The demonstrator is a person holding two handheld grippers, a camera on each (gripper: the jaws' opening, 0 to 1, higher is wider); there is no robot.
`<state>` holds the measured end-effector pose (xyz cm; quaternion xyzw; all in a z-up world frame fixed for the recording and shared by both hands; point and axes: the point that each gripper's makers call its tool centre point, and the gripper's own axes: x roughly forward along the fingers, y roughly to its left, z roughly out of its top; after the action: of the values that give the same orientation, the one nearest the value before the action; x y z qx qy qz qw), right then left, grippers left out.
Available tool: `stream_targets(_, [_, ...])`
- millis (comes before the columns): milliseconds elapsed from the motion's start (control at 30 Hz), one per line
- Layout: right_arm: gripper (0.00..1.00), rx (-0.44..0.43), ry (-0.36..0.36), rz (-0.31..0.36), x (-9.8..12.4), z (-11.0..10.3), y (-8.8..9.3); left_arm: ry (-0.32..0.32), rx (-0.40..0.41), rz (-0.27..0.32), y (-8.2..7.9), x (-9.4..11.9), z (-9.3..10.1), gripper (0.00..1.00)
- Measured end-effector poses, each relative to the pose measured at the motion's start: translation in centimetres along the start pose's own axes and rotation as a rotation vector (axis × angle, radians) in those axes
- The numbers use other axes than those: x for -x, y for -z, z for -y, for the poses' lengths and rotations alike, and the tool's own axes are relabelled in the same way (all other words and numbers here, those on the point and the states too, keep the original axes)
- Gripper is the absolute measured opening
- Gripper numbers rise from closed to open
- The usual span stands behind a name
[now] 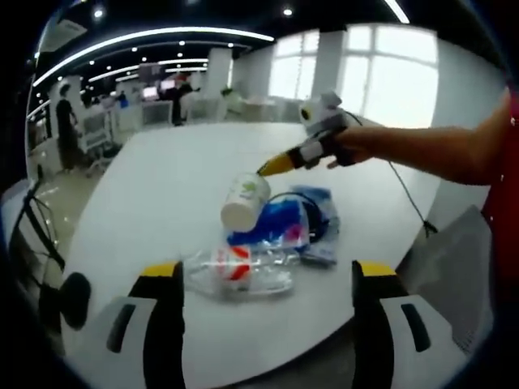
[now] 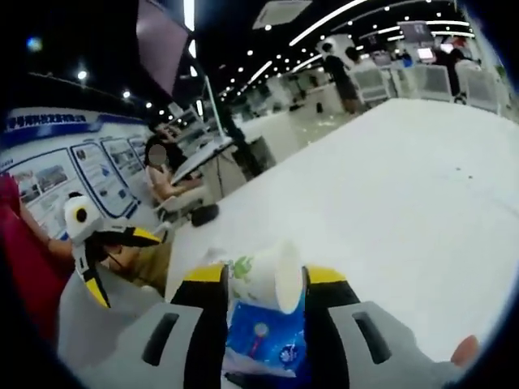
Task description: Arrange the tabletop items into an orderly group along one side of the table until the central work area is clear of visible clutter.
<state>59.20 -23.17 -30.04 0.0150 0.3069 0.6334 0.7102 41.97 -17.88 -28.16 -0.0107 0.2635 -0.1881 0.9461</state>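
Observation:
A white paper cup [image 1: 244,202] with a green print hangs tilted above the table, and my right gripper [image 1: 269,169], held by a hand coming in from the right, is shut on it. In the right gripper view the cup [image 2: 261,277] sits between my jaws, rim to the right. Below it lie a blue packet [image 1: 272,224] [image 2: 263,336], a clear plastic wrapper with red print [image 1: 240,272] and a black cable [image 1: 302,198]. My left gripper [image 1: 268,274] stands open, low over the wrapper. It also shows open at the left [image 2: 124,263].
The white table [image 1: 162,178] [image 2: 405,186] stretches far beyond the small pile near its edge. A thin cable [image 1: 408,199] runs off the right edge. A dark chair [image 1: 71,298] stands at the left. A seated person [image 2: 160,178] and desks lie beyond.

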Motion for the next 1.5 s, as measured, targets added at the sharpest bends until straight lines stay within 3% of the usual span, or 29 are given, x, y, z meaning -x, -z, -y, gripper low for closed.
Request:
stream_targets(633, [0.14,-0.047,-0.044,-0.037,-0.4,0.1,1.3,0.005,0.006,-0.007,0.2,0.0,0.1,0.80])
stream_targets(900, [0.11,-0.052,-0.063,-0.038,-0.4,-0.1,1.4,0.007,0.006,-0.013,0.3,0.0,0.0,0.80])
stream_targets(1267, [0.05,-0.022,-0.083,-0.042,-0.2,-0.7,1.4,0.005,0.002,-0.019,0.4,0.0,0.0,0.80])
stream_targets(1500, [0.01,0.064,-0.094,-0.038,0.0,-2.0,0.8,0.008,-0.004,-0.025,0.4,0.0,0.1,0.80])
